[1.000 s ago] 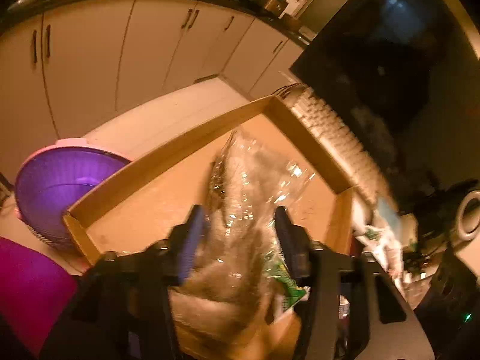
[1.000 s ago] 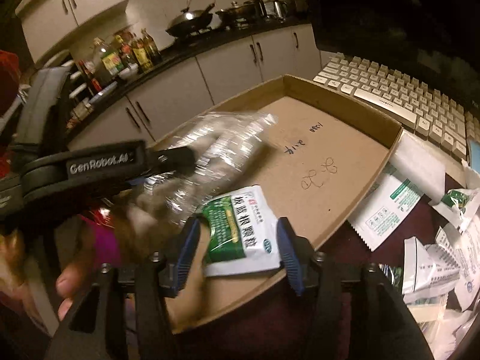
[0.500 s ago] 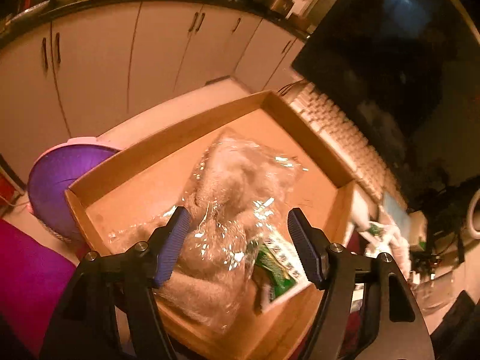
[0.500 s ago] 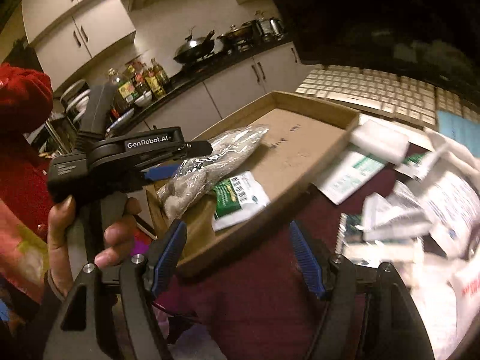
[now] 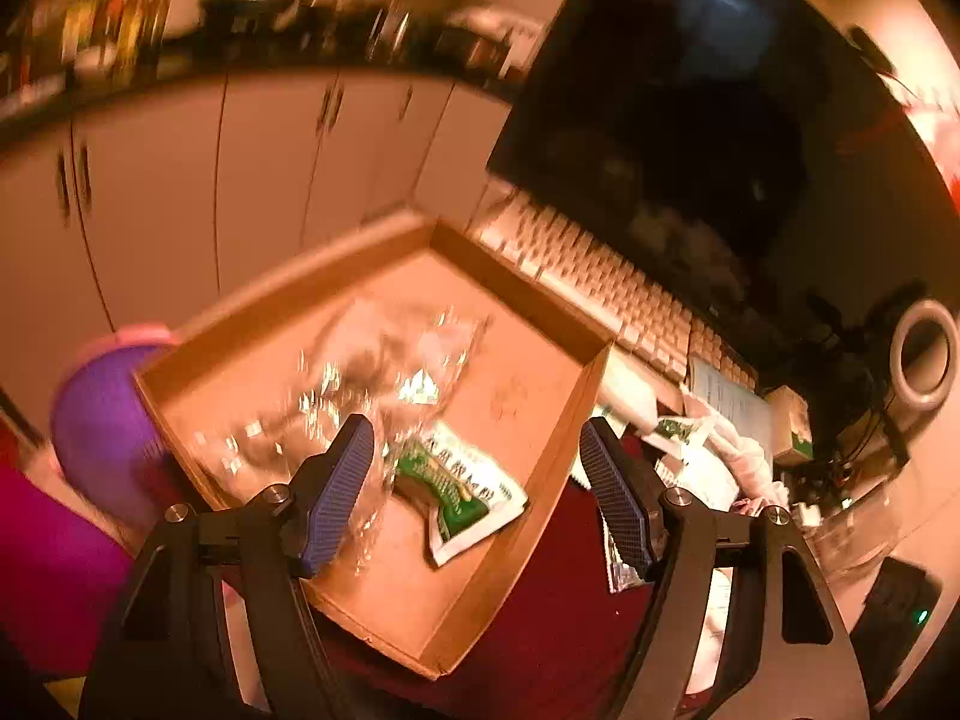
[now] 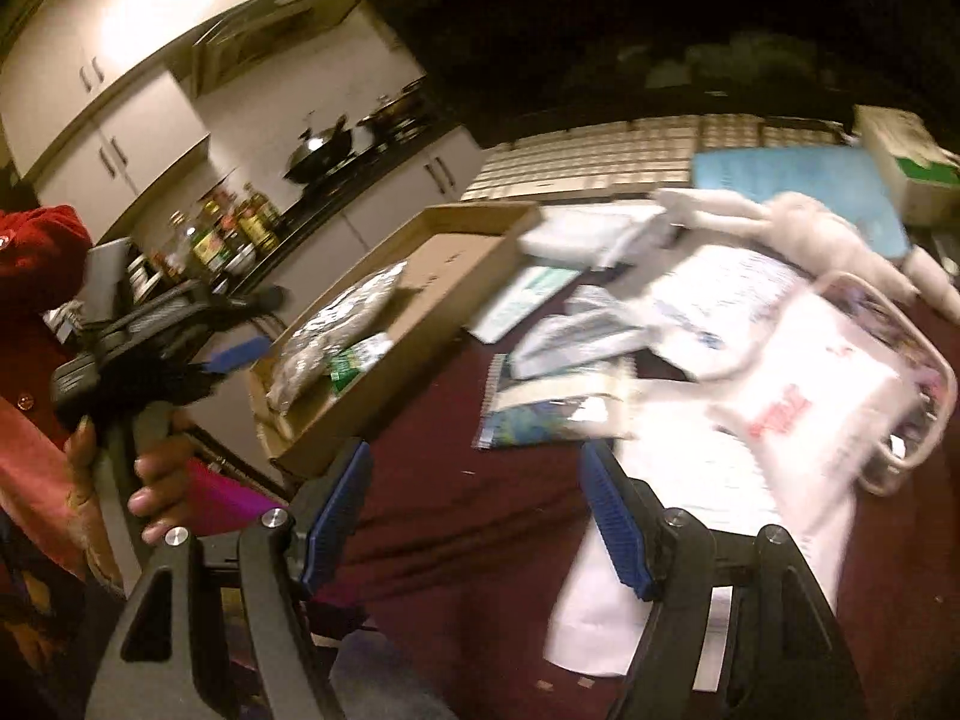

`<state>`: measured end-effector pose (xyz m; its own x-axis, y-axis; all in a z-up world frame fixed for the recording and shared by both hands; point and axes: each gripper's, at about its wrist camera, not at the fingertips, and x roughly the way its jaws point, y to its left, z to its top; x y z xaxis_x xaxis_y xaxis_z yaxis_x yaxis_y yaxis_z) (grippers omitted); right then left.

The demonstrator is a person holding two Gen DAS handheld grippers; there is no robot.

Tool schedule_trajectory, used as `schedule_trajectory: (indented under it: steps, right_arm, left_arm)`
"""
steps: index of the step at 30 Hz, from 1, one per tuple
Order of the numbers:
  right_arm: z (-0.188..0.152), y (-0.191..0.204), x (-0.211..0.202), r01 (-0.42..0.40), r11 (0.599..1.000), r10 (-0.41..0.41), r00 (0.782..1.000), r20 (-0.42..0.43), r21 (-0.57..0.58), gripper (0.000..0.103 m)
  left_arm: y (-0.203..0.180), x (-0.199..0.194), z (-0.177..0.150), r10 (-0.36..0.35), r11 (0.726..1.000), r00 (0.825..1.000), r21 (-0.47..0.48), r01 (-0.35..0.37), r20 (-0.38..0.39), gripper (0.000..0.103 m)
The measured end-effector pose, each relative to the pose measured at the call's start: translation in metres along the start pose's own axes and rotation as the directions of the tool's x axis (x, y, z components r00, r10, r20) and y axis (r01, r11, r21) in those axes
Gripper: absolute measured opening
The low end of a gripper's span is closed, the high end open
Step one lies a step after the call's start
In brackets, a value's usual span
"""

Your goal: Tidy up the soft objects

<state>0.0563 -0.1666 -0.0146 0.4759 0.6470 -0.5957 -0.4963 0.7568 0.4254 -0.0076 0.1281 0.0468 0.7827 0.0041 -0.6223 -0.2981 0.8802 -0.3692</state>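
Both claws gape, gripping nothing – left claw (image 5: 477,495), right claw (image 6: 477,519); the clear bag (image 5: 360,384) in the cardboard tray (image 5: 576,414) is motion-blurred – contents unreadable.

Crinkled clear bag (image 5: 366,384) — green-white packet (image 5: 459,489) beside it.

Dim, warm orange indoor light; strong motion blur, fisheye edge curvature, glare overexposes the white plastic bag (image 6: 798,402).

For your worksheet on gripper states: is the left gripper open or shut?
Open. The left gripper's blue pads stand wide apart, holding nothing; the clear plastic bag lies in the shallow cardboard tray.
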Motion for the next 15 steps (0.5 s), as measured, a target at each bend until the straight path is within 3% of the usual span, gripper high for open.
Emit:
schedule_trajectory:
  steps: [2,6,9,15]
  right_arm:
    - [-0.001,-0.010,-0.006,0.004,1.000,-0.004,1.000,0.010,0.023,0.072]
    - [-0.003,-0.027,-0.015,0.016,0.999,-0.017,1.000,0.022,0.049,0.072]
    - [-0.003,-0.035,-0.019,0.046,0.997,-0.047,0.998,0.028,0.055,0.072]
    - [-0.001,-0.048,-0.036,0.116,0.992,-0.119,0.991,0.053,0.055,0.072]
  left_arm:
    - [-0.016,0.001,-0.003,-0.086,0.995,0.995,0.042,0.088,-0.040,0.072]
    - [-0.052,0.026,-0.019,-0.178,0.976,0.970,0.099,0.196,-0.167,0.072]
    - [-0.083,0.049,-0.029,-0.193,0.954,0.950,0.178,0.240,-0.247,0.072]
    - [-0.133,0.108,-0.040,-0.108,0.919,0.950,0.335,0.208,-0.293,0.072]
